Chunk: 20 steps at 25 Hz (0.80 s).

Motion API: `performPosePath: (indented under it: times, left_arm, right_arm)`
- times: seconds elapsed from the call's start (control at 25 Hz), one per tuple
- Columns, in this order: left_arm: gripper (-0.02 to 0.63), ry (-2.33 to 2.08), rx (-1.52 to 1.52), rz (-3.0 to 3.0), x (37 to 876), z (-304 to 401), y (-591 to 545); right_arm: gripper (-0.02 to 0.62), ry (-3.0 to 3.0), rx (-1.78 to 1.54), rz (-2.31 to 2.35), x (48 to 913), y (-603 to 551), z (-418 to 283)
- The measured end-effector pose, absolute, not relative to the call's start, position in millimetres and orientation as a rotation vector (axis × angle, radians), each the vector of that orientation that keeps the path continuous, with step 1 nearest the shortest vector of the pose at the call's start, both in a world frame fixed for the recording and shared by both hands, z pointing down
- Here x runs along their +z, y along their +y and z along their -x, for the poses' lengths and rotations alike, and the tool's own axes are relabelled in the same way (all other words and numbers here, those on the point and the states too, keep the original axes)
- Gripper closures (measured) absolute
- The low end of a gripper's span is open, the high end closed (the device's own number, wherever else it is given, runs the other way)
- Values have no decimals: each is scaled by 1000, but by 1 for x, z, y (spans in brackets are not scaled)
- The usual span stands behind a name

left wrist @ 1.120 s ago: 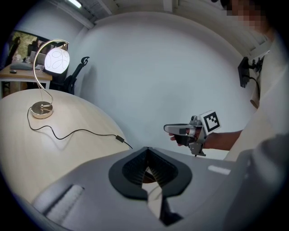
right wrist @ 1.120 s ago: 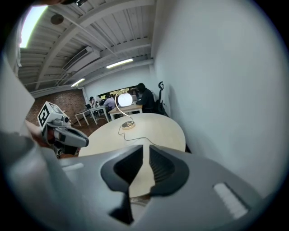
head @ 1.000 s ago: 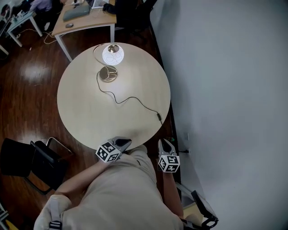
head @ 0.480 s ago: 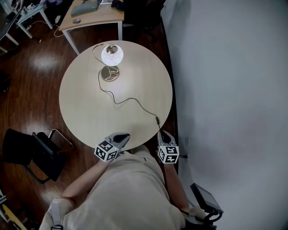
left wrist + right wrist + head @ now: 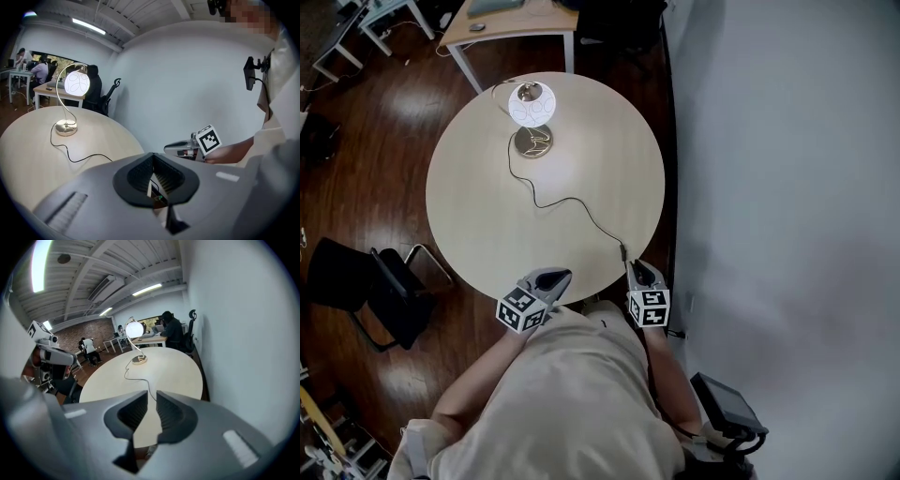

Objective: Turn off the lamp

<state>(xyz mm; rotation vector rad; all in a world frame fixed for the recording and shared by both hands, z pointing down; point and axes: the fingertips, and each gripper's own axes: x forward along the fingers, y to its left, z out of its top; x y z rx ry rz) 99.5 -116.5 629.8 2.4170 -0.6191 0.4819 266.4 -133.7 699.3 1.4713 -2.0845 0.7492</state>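
The lamp (image 5: 530, 103), a lit white globe on a curved brass stem with a round base (image 5: 532, 141), stands at the far side of the round table (image 5: 487, 216). Its black cord (image 5: 572, 202) snakes to an inline piece (image 5: 624, 251) at the table's near right rim. My right gripper (image 5: 636, 267) hovers just behind that piece; its jaws are opening by a narrow gap with nothing between them. My left gripper (image 5: 561, 275) is over the near rim, shut and empty. The lamp (image 5: 134, 329) and the cord (image 5: 136, 378) lie ahead of the right gripper (image 5: 151, 397). The lamp (image 5: 77, 83) is far left of the left gripper (image 5: 152, 157).
A white wall (image 5: 787, 187) runs close along the table's right side. A black chair (image 5: 366, 309) stands on the wooden floor at the left. A wooden desk (image 5: 511, 23) is beyond the table, with people seated there (image 5: 171, 331). A dark device (image 5: 727, 403) lies on the floor at bottom right.
Both grippers have moved forward to the table's near rim. The right gripper came up to the cord's near end, and its jaws have parted slightly. The lamp stays lit.
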Motion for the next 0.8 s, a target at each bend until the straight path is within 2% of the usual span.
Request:
performPosePath:
  times: [0.28,0.8]
  left_arm:
    - [606,-747,509,-2335,639,-94,-109]
    - [606,-875,578,-2265,642,-80,-105]
  right_arm:
    - [505,-2071,754,-1291,747,-146,-270]
    - [494,-1957,811,-1072,845,-152,-266]
